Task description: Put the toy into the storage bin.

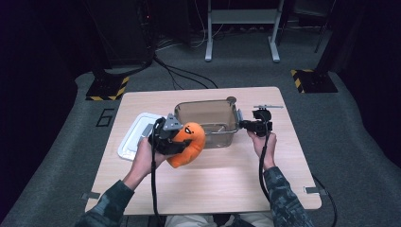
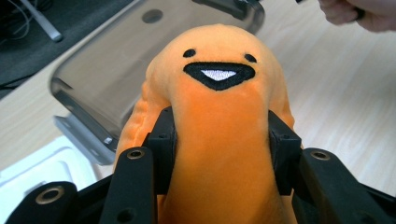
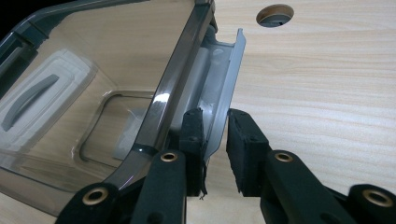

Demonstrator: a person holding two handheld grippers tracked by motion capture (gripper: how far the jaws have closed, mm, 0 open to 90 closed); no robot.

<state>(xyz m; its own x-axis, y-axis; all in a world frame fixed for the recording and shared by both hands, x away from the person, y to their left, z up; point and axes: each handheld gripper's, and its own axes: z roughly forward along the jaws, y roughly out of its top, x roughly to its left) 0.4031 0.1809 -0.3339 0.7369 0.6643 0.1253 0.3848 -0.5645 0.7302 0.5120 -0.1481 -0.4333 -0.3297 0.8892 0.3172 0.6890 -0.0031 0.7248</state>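
While the wooden table (image 1: 227, 179) carries the clear bin (image 1: 208, 118), its side handle (image 3: 223, 93) is pinched by the nearly closed right gripper (image 3: 215, 140). The orange plush toy (image 2: 219, 116), clamped upright in the left gripper (image 2: 219, 149), is held just left of the bin's rim.

A "6" marking on grey floor (image 1: 105, 117)
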